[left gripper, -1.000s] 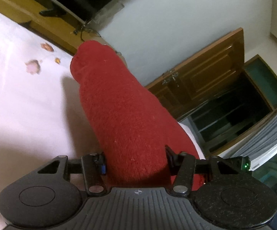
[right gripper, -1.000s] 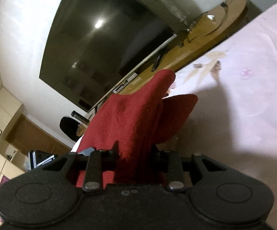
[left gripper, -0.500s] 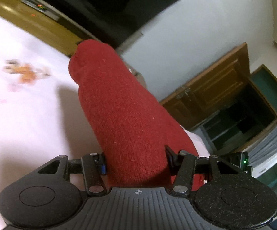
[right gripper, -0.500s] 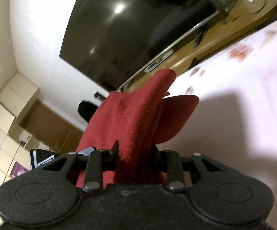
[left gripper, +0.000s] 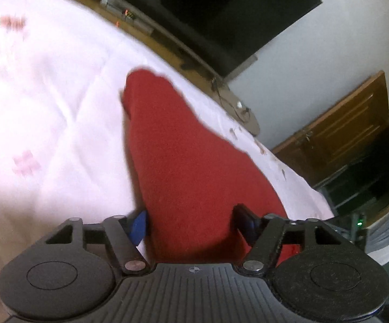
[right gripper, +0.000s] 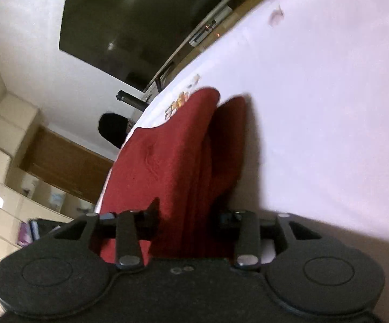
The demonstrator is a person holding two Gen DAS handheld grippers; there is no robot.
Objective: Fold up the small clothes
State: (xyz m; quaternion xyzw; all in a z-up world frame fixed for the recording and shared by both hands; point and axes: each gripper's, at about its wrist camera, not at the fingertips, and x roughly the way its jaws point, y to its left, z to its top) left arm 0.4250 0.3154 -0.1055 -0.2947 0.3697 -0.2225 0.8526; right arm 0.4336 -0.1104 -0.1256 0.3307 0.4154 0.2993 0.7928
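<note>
A small red knitted garment (left gripper: 178, 161) hangs between both grippers over a pale pink floral bedsheet (left gripper: 46, 107). My left gripper (left gripper: 191, 220) is shut on one part of it; the cloth bulges forward and hides the fingertips. My right gripper (right gripper: 189, 215) is shut on another part of the same red garment (right gripper: 172, 156), which is bunched in folds between the jaws. Its far end lies close to the sheet (right gripper: 328, 107); contact cannot be told.
A dark television (left gripper: 221, 13) hangs on the white wall above a wooden console (left gripper: 172, 45) beyond the bed. A wooden door (left gripper: 342, 129) is at the right. Cream cabinets (right gripper: 0, 161) show in the right wrist view.
Both grippers have tilted downward toward the bed with the garment still held. More bedsheet fills both views, and the garment's far end is nearer the sheet.
</note>
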